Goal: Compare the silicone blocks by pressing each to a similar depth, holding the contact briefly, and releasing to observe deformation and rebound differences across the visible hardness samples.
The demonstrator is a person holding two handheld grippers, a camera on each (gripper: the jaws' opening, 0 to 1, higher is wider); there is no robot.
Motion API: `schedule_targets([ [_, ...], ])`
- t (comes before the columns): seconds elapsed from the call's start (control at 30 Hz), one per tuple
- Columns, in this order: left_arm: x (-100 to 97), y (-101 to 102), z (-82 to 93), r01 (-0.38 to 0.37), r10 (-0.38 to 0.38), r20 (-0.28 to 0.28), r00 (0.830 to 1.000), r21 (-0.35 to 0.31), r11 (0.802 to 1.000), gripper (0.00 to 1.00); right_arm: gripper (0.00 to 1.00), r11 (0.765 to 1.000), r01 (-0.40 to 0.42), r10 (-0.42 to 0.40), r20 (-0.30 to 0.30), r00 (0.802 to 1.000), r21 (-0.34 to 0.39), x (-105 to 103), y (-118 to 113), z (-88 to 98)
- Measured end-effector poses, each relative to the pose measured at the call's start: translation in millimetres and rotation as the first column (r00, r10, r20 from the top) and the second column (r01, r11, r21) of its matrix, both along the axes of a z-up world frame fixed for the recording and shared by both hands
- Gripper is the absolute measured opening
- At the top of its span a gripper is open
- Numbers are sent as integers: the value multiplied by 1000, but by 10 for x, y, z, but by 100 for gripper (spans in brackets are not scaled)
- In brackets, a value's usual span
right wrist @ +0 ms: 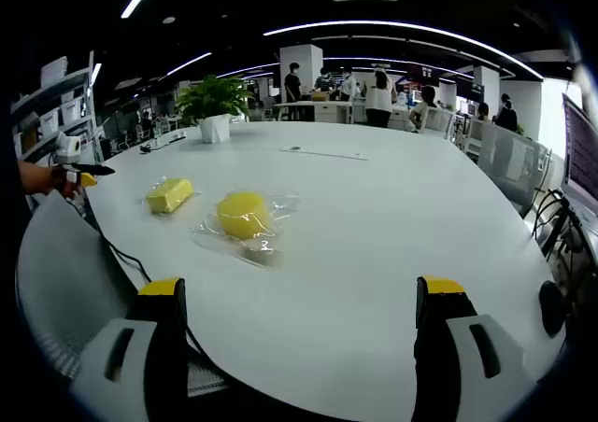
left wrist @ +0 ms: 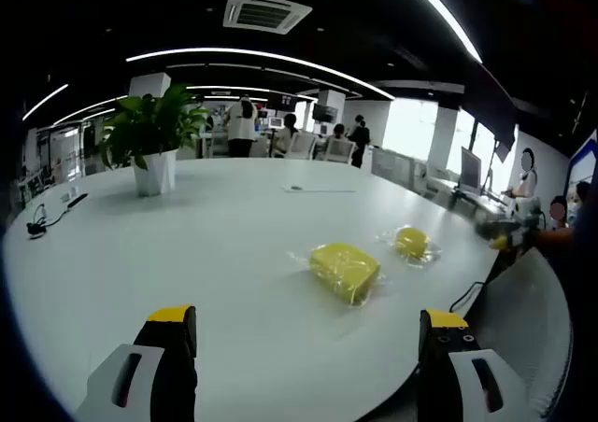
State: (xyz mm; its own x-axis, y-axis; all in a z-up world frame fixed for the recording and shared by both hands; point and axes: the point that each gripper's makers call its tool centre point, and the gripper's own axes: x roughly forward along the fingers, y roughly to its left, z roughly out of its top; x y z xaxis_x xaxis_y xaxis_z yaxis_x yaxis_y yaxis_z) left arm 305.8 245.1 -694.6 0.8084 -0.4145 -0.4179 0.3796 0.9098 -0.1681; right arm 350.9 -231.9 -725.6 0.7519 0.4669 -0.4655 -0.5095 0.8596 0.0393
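a: items, left to right?
b: left gripper, fingers spread, holding nothing. rectangular yellow silicone block and round yellow silicone block, both bagged, on white surface. right gripper, fingers likewise apart.

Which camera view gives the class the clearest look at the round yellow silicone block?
The right gripper view: the round yellow silicone block lies near and large in its clear wrapper. In the left gripper view it is smaller and farther off, beyond the rectangular yellow block.
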Motion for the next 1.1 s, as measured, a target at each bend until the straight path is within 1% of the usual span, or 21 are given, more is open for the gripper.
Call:
schedule_targets([
  [0.5, 4, 29, 15, -12, 12, 4, 1000, -7, 1000, 100, 97, 1000, 7, -7, -6, 1000, -1, 0, -27, -8],
  [0.83, -14, 39, -39, -17, 17, -4, 1000, -13, 1000, 100, 97, 1000, 6, -6, -4, 1000, -10, 12, -17, -21],
  [0.97, -16, 42, -79, -18, 18, -17, 1000, -17, 1000, 100, 97, 1000, 18, -18, -27, 999, 9, 29, -16, -92],
  [1.1, 11, 48, -80, -25, 25, -17, 1000, -20, 999, 100, 97, 1000, 6, -5, -25, 1000, 3, 42, 12, -85],
])
